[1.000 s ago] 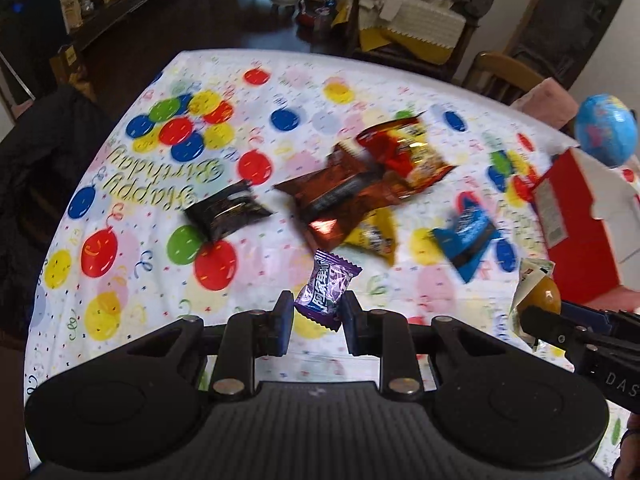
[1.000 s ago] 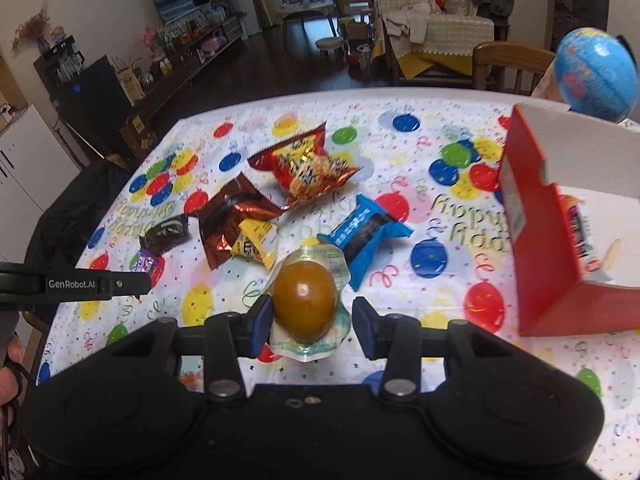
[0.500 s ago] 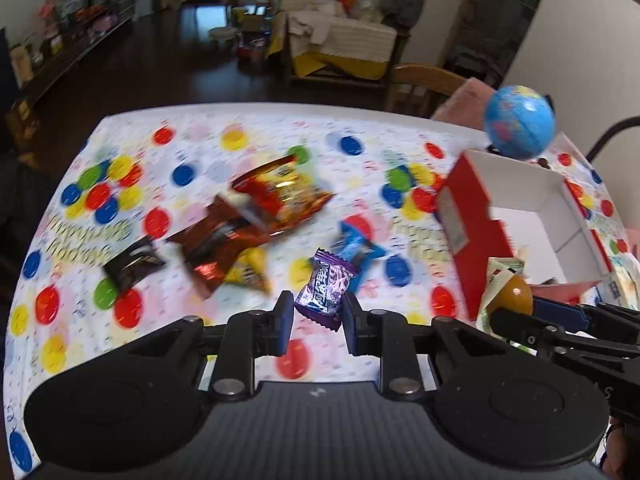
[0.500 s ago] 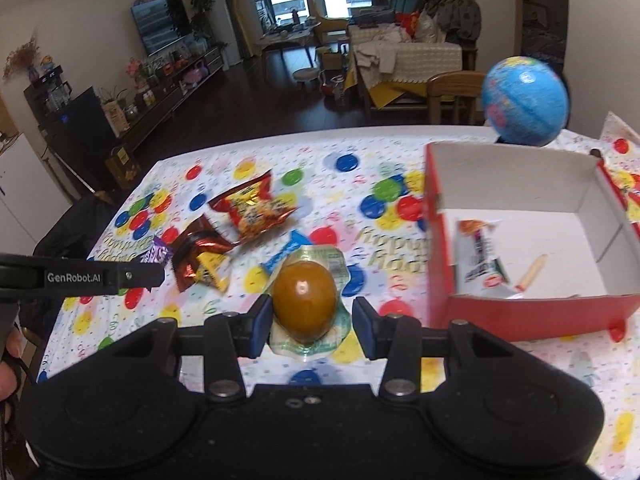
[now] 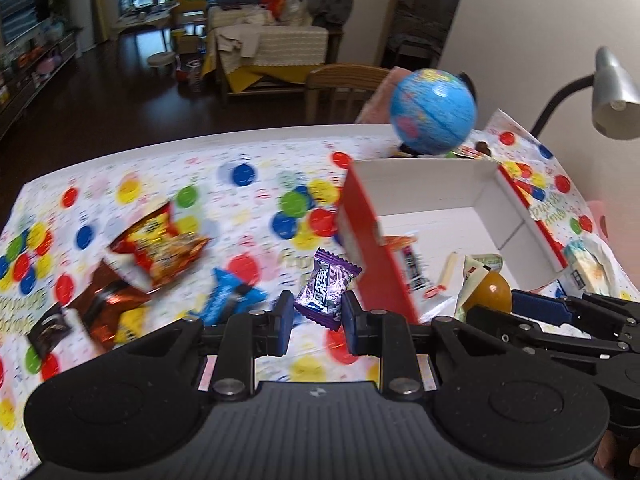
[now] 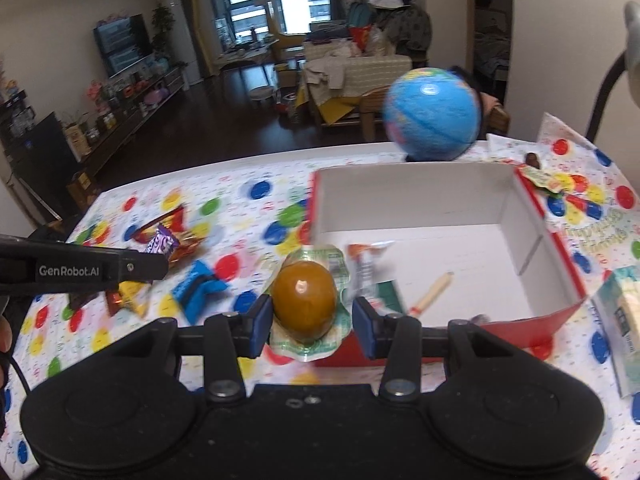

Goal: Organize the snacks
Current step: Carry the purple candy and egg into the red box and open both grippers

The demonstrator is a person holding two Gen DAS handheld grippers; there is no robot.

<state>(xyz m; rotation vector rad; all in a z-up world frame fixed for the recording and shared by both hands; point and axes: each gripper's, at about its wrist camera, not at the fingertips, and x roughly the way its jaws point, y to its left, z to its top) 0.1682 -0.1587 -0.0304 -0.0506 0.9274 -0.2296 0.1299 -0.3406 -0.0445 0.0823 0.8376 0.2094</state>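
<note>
My left gripper (image 5: 314, 320) is shut on a purple wrapped candy (image 5: 326, 288), held in the air just left of the red box (image 5: 380, 276). My right gripper (image 6: 308, 318) is shut on a brown egg in a clear wrapper (image 6: 304, 300), hanging at the box's near left corner (image 6: 344, 354). From the left wrist view the egg (image 5: 490, 290) and the right gripper (image 5: 480, 308) show over the box's front edge. Inside the white-lined box lie a small packet (image 6: 362, 260) and a stick snack (image 6: 430, 290). Several snack bags lie on the tablecloth to the left: a red chip bag (image 5: 160, 246), a brown bag (image 5: 108, 300), a blue packet (image 5: 230, 296).
A blue globe (image 5: 434, 112) stands behind the box. A desk lamp (image 5: 612, 96) reaches in at the right. A pale green packet (image 6: 624, 316) lies right of the box. A small black packet (image 5: 48, 326) rests near the table's left edge (image 5: 12, 208). Wooden chairs stand beyond the table.
Both grippers have swung right and up from the snack pile to the red box, each keeping its snack. The box now fills the right half of both views.
</note>
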